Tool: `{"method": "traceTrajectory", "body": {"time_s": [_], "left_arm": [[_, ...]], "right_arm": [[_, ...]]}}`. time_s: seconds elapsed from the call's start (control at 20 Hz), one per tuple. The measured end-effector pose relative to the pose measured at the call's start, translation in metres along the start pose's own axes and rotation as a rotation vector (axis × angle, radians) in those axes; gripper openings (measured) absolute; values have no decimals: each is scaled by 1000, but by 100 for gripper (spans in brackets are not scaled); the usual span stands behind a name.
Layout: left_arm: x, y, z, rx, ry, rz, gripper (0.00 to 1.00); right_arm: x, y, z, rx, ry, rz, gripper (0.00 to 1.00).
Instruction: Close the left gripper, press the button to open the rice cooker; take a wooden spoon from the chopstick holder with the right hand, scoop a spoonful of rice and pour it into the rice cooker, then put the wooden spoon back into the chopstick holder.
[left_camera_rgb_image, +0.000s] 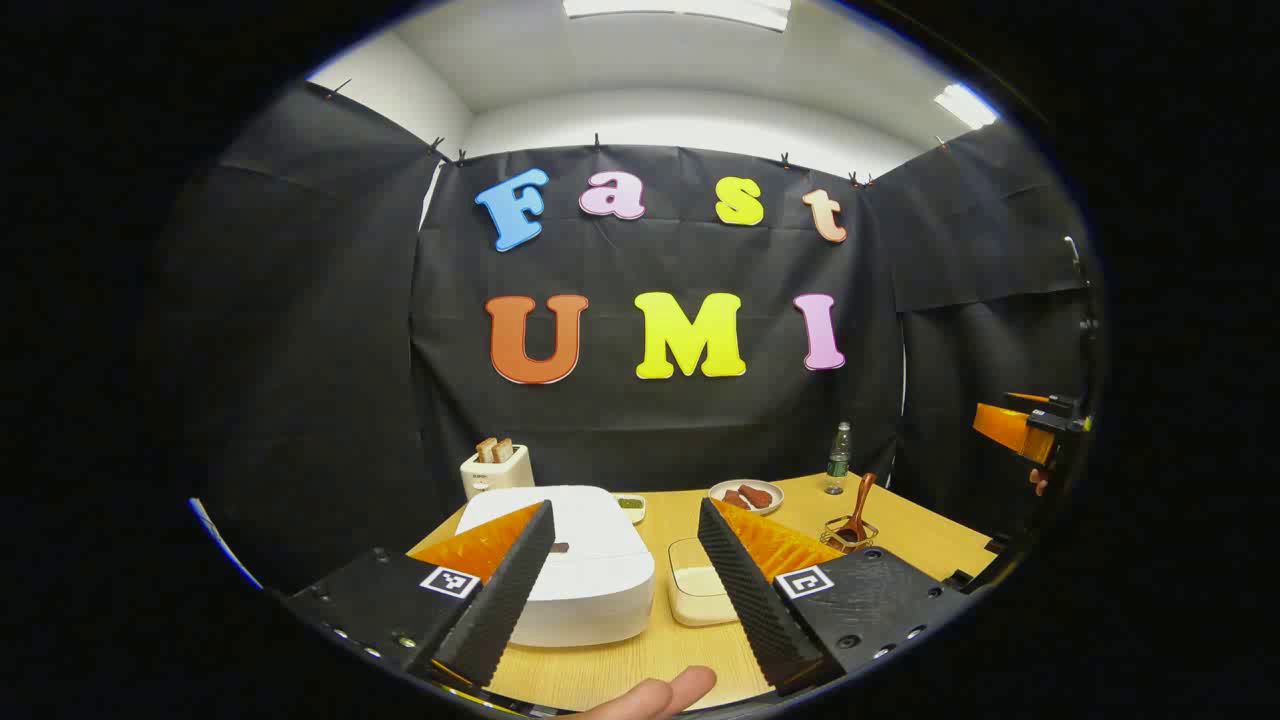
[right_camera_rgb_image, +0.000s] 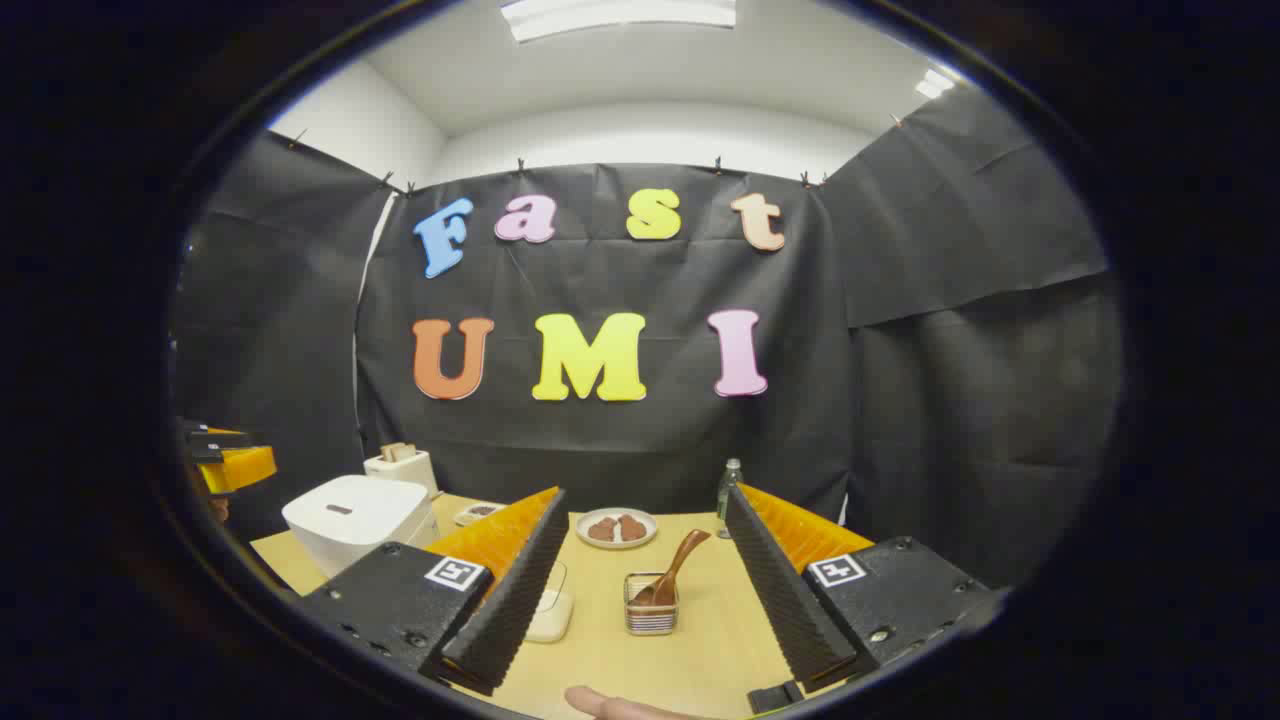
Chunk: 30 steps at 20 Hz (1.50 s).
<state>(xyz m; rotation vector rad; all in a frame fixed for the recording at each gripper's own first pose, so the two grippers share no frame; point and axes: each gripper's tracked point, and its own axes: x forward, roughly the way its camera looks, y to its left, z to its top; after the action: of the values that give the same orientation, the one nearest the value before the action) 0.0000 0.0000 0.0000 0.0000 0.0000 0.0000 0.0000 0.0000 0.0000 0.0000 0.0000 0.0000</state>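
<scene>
On the wooden worktop (left_camera_rgb_image: 900, 535), biggest thing by far is the white rice cooker (left_camera_rgb_image: 575, 570), lid down, sitting toward the left side. From the left gripper view it's right in front of the left claw (left_camera_rgb_image: 625, 585), whose two black ribbed fingers are spread wide apart with nothing between them, hanging above the near edge. In the right gripper view the cooker (right_camera_rgb_image: 350, 520) shows at the left end of the worktop (right_camera_rgb_image: 690, 660).

Right claw (right_camera_rgb_image: 645, 600) is the same deal: fingers spread wide, holding nothing, hovering over the near edge and lined up with the chopstick holder (right_camera_rgb_image: 650, 610). You can also spot this claw off at the far right of the left gripper view (left_camera_rgb_image: 1025, 430), well off the worktop's right edge.

Behind the cooker at the back left corner is a white toaster (left_camera_rgb_image: 497, 468) with two bread slices sticking up. Just right of the cooker sits a clear container of rice (left_camera_rgb_image: 698, 590). Near the back edge there's a plate (right_camera_rgb_image: 617, 527) with some brown food, and a small bottle (right_camera_rgb_image: 730, 485) just beside it on the right.

The chopstick holder is a little wire basket around the middle of the worktop, and the wooden spoon (right_camera_rgb_image: 675, 575) stands in it, handle leaning up and to the right. Not touched by either claw.
</scene>
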Motion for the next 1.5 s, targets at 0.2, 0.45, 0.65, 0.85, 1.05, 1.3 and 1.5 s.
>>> {"method": "traceTrajectory", "body": {"time_s": [0.2, 0.45, 0.65, 0.85, 1.05, 1.3, 1.5], "left_arm": [[0, 2, -5, -3, 7, 2, 92], [1, -3, -1, -36, -7, -22, 92], [1, -6, -2, -48, 0, -25, 92], [0, -5, -1, -29, -5, -20, 92], [2, 4, -1, -34, -12, 5, 92], [3, 13, -3, -63, -2, 17, 92], [3, 20, -5, -52, -5, 11, 92]], "right_arm": [[3, -3, -8, 5, 10, 3, 100], [5, -8, -14, 19, 10, 13, 100], [7, -13, -19, 21, 23, 10, 99], [7, -14, -16, 14, 18, 1, 99], [7, -6, -14, 18, 7, 17, 100], [10, -1, -20, 10, 11, 29, 100], [16, -1, -28, 17, 25, 29, 99]]}}
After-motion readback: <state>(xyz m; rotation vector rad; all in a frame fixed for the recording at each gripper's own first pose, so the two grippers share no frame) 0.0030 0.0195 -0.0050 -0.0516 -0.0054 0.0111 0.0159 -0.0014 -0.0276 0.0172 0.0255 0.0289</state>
